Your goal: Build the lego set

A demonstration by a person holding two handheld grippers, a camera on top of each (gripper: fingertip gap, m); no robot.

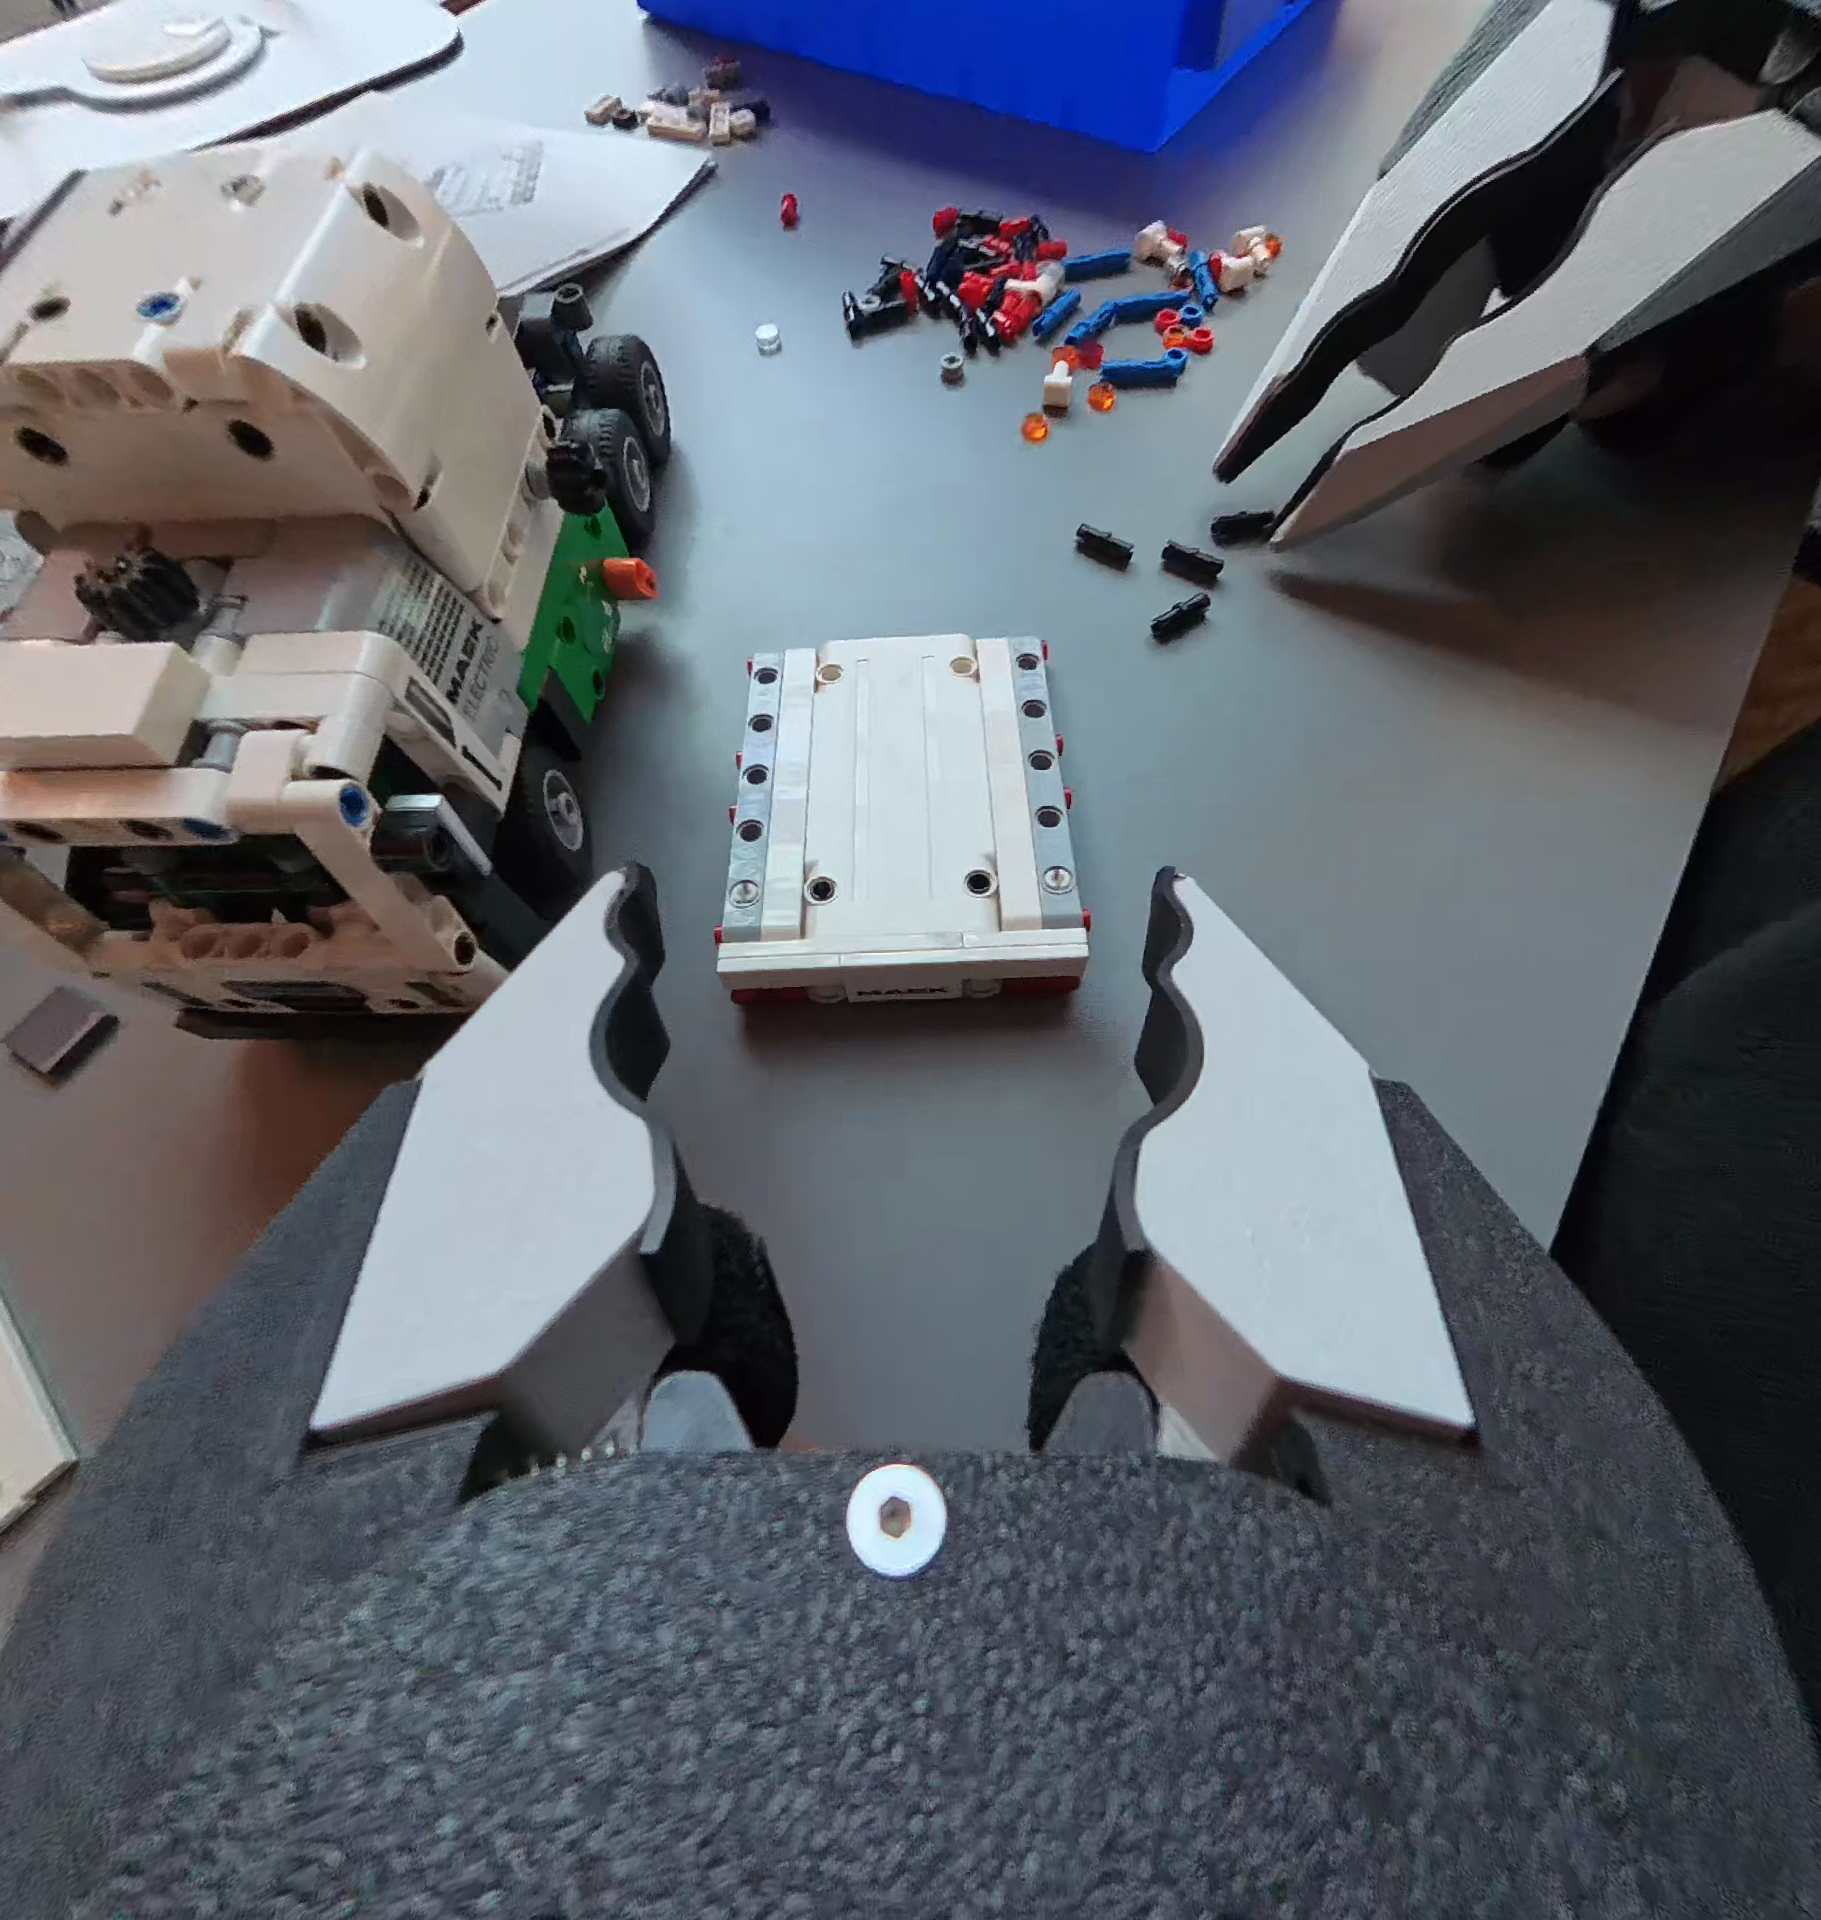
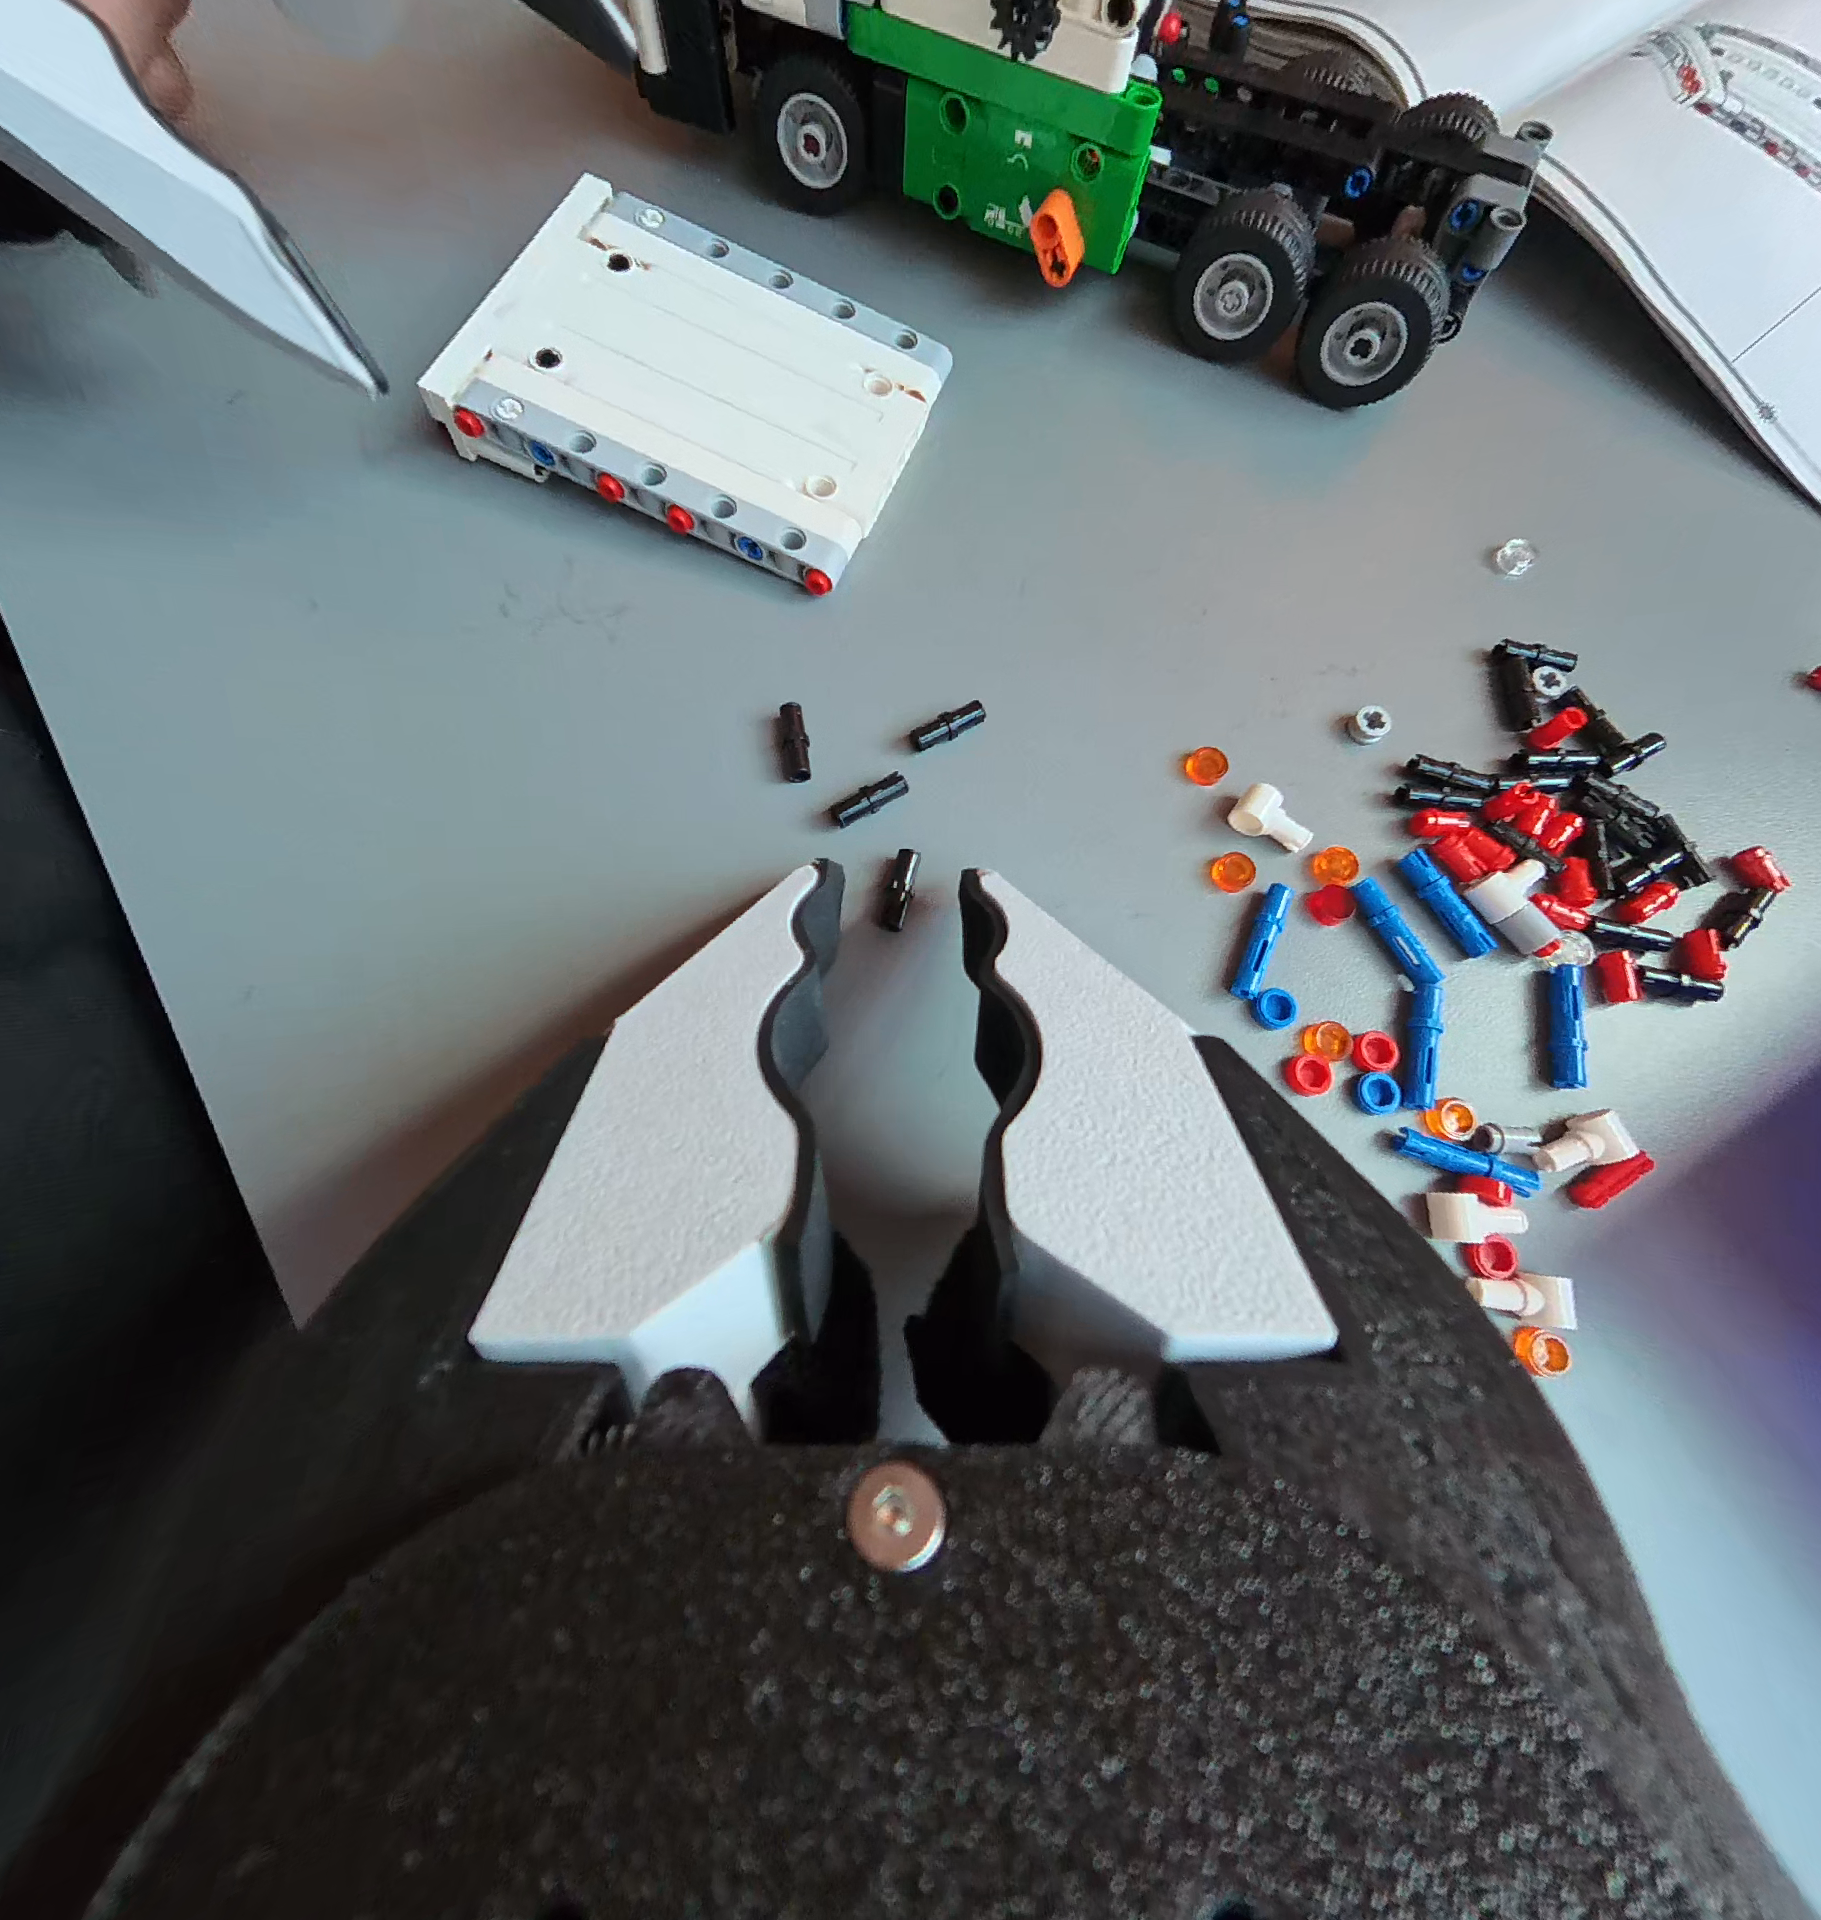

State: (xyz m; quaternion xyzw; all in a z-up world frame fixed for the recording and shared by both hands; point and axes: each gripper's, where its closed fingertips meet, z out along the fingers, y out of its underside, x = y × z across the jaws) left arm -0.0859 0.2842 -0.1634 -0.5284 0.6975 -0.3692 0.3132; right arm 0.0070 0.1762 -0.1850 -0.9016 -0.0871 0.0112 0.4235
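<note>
Grey matte tabletop (image 1: 1301,831), your left gripper (image 1: 901,904) spread wide, bare, facing flat white brick panel (image 1: 901,810), your right gripper (image 2: 901,883) parted, loosely straddling short black plastic pin (image 2: 899,888).

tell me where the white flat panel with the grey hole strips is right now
The white flat panel lies flat on the grey table, just ahead of the open left gripper, with the toy truck to its left.

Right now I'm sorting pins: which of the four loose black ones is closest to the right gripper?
The black pin lying between the right gripper's open fingertips, untouched; the other three lie farther ahead.
</note>
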